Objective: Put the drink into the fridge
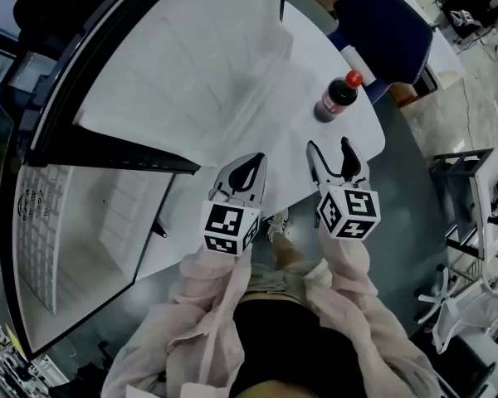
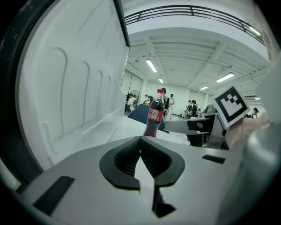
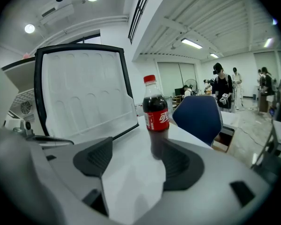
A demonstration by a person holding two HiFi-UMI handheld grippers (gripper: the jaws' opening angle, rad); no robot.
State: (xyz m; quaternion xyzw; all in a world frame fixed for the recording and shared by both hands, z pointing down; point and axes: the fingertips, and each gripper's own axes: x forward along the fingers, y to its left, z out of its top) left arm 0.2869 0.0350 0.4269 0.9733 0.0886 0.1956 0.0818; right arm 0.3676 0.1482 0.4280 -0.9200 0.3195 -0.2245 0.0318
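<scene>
- the cola bottle [image 1: 339,96] stands upright on the white table [image 1: 292,143], with its red cap on, near the far edge and just before a blue chair [image 1: 382,27].
- the right gripper [image 1: 329,151] has its jaws wide apart and nothing is between them; the bottle is ahead of the tips and apart from them, in line with the gap.
- in the right gripper view the bottle [image 3: 155,114] rises above the open jaws, a little toward the right pad [image 3: 178,165], and is not touched.
- the left gripper [image 1: 256,159] has its jaws pressed together and holds nothing; it hangs beside the right one, over the near part of the table.
- the fridge door [image 1: 183,56] is open at the left and shows its white inner side with a black seal.
- the fridge body [image 1: 75,214] lies lower left, with a wire grill inside.
- some people [image 3: 222,86] stand far back in the room.
</scene>
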